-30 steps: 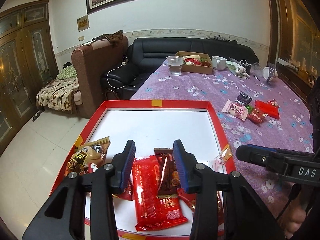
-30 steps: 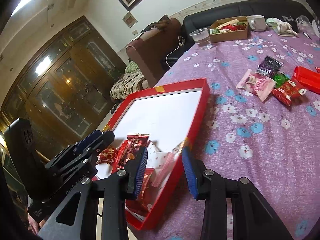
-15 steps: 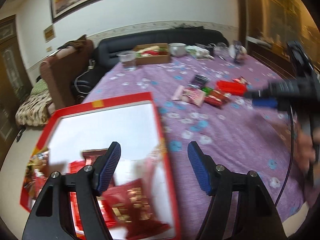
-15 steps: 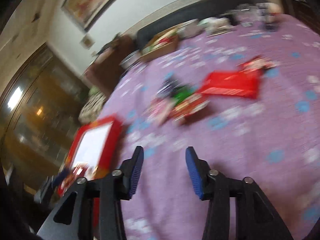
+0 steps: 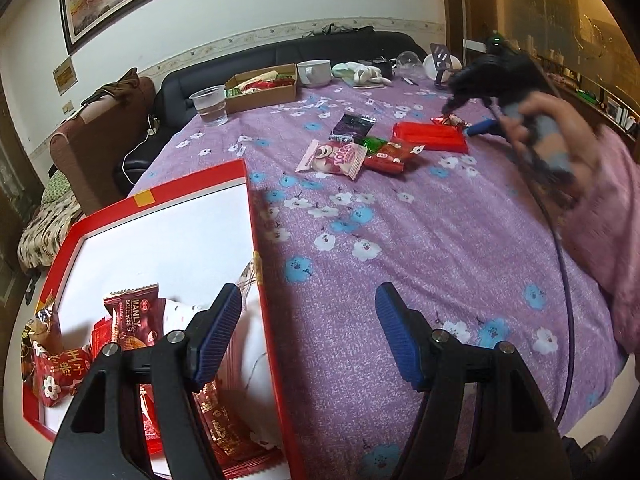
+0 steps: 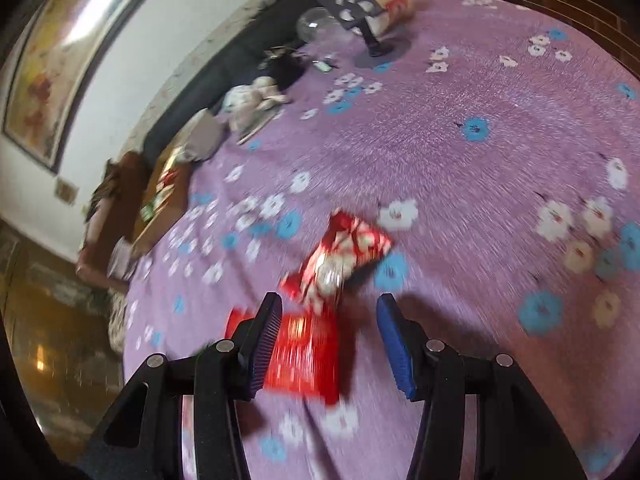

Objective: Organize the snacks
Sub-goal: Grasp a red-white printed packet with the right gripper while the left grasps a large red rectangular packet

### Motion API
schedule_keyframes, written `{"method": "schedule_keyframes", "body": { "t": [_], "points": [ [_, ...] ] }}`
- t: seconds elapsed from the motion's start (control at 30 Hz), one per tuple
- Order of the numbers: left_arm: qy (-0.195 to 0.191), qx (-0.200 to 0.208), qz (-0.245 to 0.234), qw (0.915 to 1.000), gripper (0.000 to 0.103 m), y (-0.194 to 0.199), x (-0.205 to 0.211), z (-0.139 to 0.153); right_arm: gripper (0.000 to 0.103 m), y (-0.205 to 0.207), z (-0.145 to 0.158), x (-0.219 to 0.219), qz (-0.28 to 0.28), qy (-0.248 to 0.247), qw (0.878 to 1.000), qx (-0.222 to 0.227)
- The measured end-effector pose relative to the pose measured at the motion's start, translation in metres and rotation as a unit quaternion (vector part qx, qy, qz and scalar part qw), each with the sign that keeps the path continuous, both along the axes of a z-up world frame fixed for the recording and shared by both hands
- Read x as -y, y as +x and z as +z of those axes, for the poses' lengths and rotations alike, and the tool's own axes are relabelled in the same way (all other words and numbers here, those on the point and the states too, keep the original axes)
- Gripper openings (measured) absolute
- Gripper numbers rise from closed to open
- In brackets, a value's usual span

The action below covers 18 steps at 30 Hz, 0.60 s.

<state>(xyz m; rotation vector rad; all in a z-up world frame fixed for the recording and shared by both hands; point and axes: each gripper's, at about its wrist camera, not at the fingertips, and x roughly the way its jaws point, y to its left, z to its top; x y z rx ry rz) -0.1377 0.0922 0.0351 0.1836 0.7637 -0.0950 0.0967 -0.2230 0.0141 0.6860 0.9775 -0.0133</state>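
Observation:
A red-rimmed white tray (image 5: pixel 250 208) holds several snack packets, among them a brown bar packet (image 5: pixel 134 316) and a red packet (image 5: pixel 60 372). My left gripper (image 5: pixel 308 336) is open and empty, straddling the tray's right rim. Loose snacks lie on the purple cloth: a pink packet (image 5: pixel 334 158), a red-and-green packet (image 5: pixel 390 154), a black packet (image 5: pixel 352 126), a flat red pack (image 5: pixel 430 136). My right gripper (image 6: pixel 326 342) is open above the flat red pack (image 6: pixel 304 356), just short of a small red-and-white packet (image 6: pixel 344 254). It also shows in the left wrist view (image 5: pixel 486 126).
At the table's far end stand a cardboard box of snacks (image 5: pixel 262 88), a clear plastic cup (image 5: pixel 210 106), a white mug (image 5: pixel 314 72), a cloth (image 5: pixel 360 74) and a phone stand (image 6: pixel 352 4). A black sofa (image 5: pixel 280 56) lies beyond the table.
My left gripper swung right from over the tray to its right rim and opened wider. My right gripper left the tray and moved across the table to the loose red packets.

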Motion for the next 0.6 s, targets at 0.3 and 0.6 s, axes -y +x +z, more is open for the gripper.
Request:
{"method": "schedule_keyframes", "body": {
  "t": [0.3,0.6],
  "points": [
    [-0.001,-0.022,0.001,0.9998,0.069,0.005,0.002,-0.009,0.029,0.038,-0.004,-0.043,0.032,-0.182,0.983,-0.003],
    [-0.003,-0.02,0.001,0.9998,0.071,0.001,0.007,-0.004,0.022,-0.007,-0.003,-0.075,0.153,-0.226,0.962,0.016]
  ]
}}
